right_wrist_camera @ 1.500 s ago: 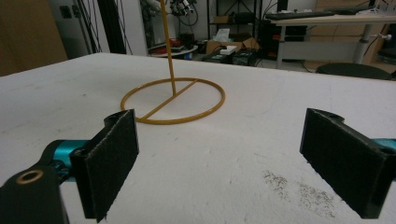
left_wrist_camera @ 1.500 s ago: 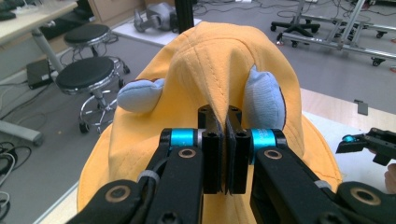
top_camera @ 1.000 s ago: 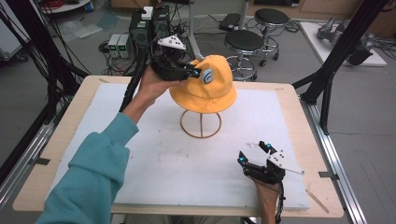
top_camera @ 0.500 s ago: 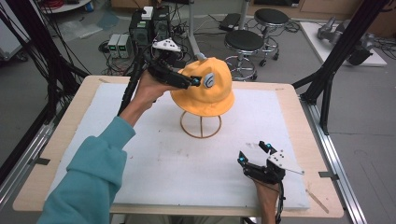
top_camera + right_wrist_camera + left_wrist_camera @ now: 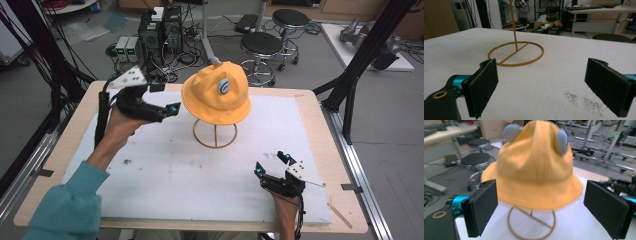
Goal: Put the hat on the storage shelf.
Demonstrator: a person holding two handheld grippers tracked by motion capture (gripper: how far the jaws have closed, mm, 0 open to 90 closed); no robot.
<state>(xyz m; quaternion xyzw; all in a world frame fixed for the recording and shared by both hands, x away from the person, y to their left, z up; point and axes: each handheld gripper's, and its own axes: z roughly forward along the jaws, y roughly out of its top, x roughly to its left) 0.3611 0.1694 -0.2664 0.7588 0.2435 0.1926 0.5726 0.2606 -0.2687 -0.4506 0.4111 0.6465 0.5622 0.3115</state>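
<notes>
At the far left of the table, the left gripper is held above the white mat by a hand in a teal sleeve, its jaws spread wide and gripping nothing. It points right toward the yellow hat, just beside the brim but apart from it. In the left gripper view the yellow hat sits between the two spread black pads, farther off, with two grey ear-like patches near its crown.

The hat rests on a thin gold wire stand, whose round base ring lies on the mat near the middle of the table, toward the far side.

At the near right, the right gripper lies low at the mat, released, jaws apart and empty, well apart from the stand. In the right gripper view the wire stand lies beyond the open pads, with dark specks on the mat to the near right.
</notes>
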